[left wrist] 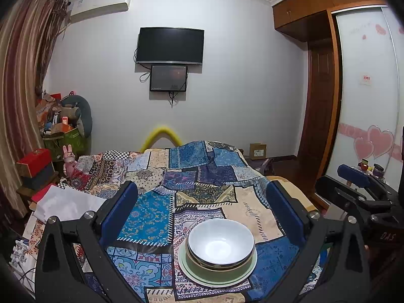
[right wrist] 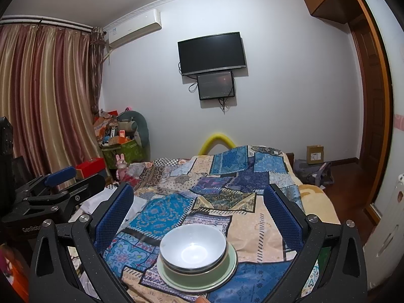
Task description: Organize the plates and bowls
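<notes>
stack: a white bowl [left wrist: 221, 243] is sitting in a darker-rimmed bowl, which is nesting in a green bowl [left wrist: 222, 269] on a pale plate [left wrist: 199, 276]; the pile is resting on the patchwork bedspread [left wrist: 151, 217], near its close edge.
left gripper [left wrist: 202, 214]: its blue-padded fingers are standing wide apart, hovering on either side of the stack and holding nothing.
right gripper [right wrist: 198, 217]: its fingers are likewise spread wide and gripping nothing, with the white bowl [right wrist: 193, 246] lying between and below them.
hidden parts: the lower bowls are showing only their rims, so their depth and pattern cannot be told; the plate [right wrist: 176, 284] is peeking out as a thin crescent.
cut off: the lens rim is darkening every corner, and each gripper body is running out of the bottom of its view.
writing: "genrobo" is reading partly on the left gripper's body as seen from the right wrist (the last letters are cut off); "das" is showing faintly on the right gripper's body in the left wrist view.
unreadable: the label on the cardboard box [left wrist: 257, 151] by the wall and the small red sign on the wardrobe door [left wrist: 366, 79] are too small to make out.
wall: a dark television [left wrist: 169, 46] is hanging above a smaller screen [left wrist: 168, 78].
</notes>
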`<action>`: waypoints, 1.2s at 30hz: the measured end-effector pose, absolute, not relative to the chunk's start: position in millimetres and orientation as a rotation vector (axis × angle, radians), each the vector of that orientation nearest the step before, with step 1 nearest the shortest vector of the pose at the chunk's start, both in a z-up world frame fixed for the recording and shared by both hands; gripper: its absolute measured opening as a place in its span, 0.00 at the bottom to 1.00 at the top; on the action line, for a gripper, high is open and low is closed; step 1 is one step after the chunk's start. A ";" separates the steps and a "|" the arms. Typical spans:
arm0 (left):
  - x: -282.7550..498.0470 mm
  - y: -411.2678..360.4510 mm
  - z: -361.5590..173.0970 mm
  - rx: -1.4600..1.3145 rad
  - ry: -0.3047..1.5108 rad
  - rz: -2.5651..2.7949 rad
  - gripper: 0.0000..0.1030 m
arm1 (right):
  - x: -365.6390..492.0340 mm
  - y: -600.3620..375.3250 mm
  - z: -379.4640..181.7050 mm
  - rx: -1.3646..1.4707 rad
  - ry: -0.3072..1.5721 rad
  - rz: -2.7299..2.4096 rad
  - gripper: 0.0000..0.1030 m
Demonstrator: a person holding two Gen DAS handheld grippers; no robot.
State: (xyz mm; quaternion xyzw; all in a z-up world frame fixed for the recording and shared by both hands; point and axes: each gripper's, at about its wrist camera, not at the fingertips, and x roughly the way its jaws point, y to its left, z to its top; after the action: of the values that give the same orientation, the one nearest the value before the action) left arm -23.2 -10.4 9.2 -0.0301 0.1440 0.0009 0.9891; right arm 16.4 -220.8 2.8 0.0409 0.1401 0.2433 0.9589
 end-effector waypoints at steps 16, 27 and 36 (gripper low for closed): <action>-24.3 -9.9 10.6 -0.062 0.288 -0.022 1.00 | 15.3 -221.1 3.1 0.078 0.283 0.491 1.00; -22.4 -12.6 10.7 -0.055 0.284 -0.033 1.00 | 16.4 -220.3 3.6 0.077 0.285 0.494 1.00; -19.8 -11.7 8.5 -0.061 0.291 -0.034 1.00 | 19.1 -220.7 4.2 0.072 0.292 0.497 1.00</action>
State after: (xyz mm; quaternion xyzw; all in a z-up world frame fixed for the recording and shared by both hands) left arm -19.8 -11.7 8.5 -0.0304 0.1449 -0.0167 0.9888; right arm 19.1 -220.7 4.2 0.0355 0.1437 0.2448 0.9582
